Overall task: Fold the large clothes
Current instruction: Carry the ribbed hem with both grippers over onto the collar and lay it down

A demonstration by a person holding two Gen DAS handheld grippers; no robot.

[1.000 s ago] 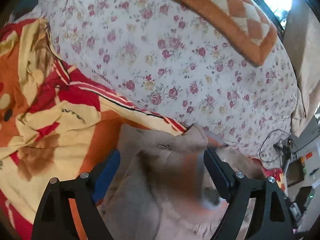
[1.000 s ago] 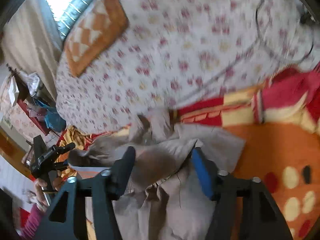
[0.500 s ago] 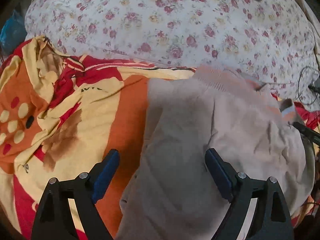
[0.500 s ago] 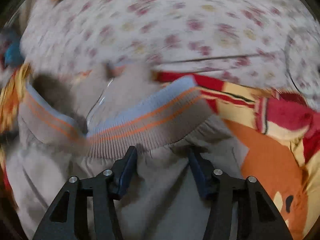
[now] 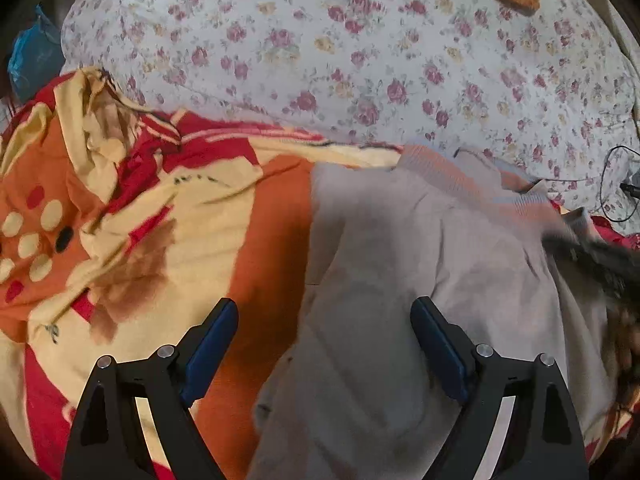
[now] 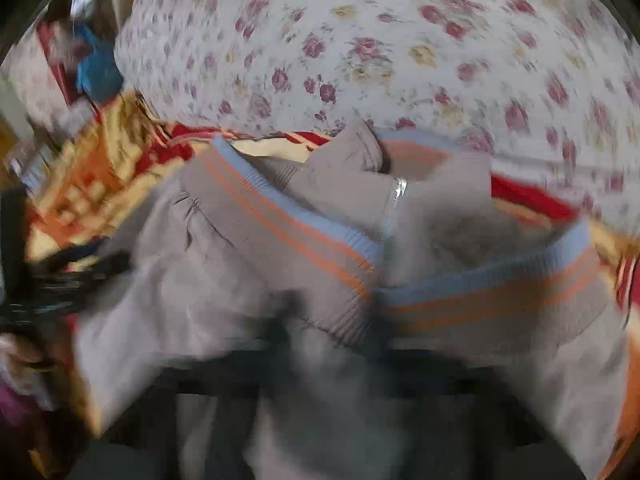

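Pinching the ribbed hem of the grey jacket is the step I judge to be in hand, and doing it well starts with trusting the grip. My right hand-held gripper is blurred and mostly buried under cloth in its own view, but its jaws have come together, with the striped band bunched right over them, so I take it that they have bitten the hem. The jacket lies crumpled on the orange and yellow blanket on the bed, its far edge against the floral quilt, its zipper showing in the right view. My left hand-held gripper hangs wide over the jacket's near left edge, holding nothing. The fabric looks soft and thick, so I should grab only one layer, then take the opposite end of the hem with the left and draw both apart evenly. Pulling too fast could drag the blanket along.
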